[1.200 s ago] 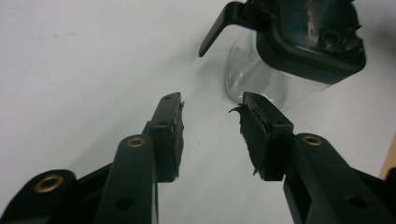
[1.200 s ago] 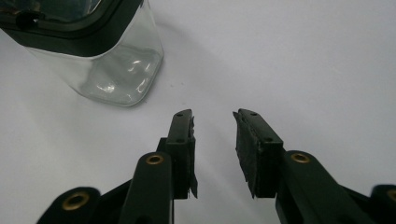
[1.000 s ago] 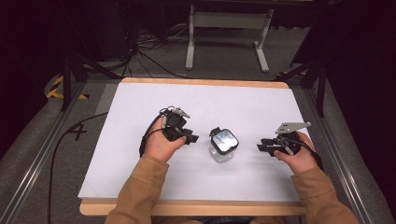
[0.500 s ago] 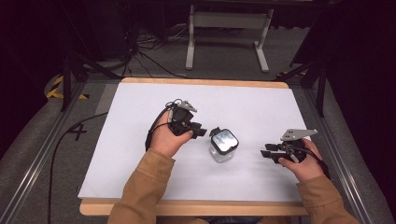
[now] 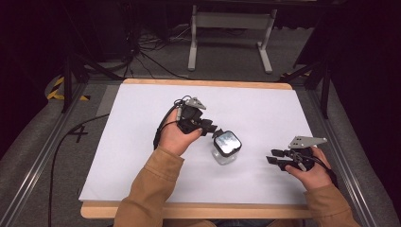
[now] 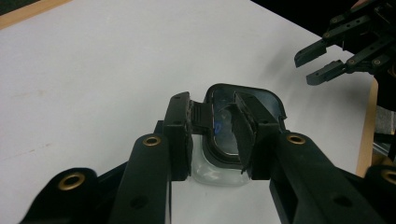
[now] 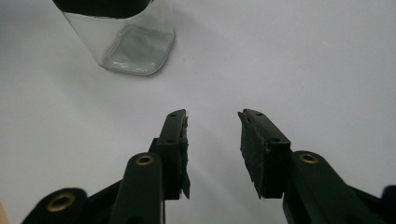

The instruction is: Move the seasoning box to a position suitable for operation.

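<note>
1. The right gripper (image 7: 212, 140) rises from the bottom of the frame, its two black jaws standing apart with nothing between them
2. A clear glass jar (image 7: 133, 44) with a dark top sits in the upper left of the frame, well apart from the jaws
3. The white table surface (image 7: 303, 60) lies beneath both

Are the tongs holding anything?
Nothing is held yet. The left tongs sit open around the lid's edge on the clear container; the right tongs are open.
</note>
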Demonstrator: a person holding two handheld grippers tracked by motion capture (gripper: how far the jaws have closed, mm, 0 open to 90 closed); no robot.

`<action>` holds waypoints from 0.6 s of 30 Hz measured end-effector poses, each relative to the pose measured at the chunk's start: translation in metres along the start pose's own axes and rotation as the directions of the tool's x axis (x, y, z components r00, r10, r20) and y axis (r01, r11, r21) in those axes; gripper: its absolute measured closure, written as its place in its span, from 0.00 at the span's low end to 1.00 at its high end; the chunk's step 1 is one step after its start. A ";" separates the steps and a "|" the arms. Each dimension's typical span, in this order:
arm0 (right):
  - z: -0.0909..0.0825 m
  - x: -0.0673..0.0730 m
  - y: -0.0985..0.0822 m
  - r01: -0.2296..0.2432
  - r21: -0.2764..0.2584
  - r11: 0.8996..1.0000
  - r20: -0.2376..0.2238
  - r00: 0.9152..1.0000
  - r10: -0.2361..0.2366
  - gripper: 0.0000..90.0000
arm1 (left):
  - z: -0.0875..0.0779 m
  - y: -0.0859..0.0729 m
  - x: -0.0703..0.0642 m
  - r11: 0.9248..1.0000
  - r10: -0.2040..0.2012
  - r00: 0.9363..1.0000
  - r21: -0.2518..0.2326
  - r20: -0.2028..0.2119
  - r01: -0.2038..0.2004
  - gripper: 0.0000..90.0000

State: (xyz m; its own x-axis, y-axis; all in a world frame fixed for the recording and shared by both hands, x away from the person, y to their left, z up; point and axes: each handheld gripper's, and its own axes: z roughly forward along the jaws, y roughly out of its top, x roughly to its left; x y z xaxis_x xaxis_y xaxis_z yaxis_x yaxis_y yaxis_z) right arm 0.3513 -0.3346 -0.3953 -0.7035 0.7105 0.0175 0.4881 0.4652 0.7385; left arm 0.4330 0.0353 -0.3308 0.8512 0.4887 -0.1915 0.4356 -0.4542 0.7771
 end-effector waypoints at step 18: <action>0.012 -0.010 0.021 -0.002 -0.010 1.000 -0.042 0.999 0.002 0.65 | -0.032 -0.027 0.007 0.998 -0.064 0.995 0.011 -0.071 0.064 0.72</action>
State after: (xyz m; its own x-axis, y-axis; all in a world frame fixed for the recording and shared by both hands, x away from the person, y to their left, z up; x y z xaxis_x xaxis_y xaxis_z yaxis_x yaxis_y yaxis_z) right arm 0.3750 -0.3260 -0.3882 -0.7235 0.6887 0.0471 0.4848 0.4583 0.7449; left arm 0.4181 0.0751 -0.3334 0.7988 0.5683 -0.1974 0.4927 -0.4298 0.7566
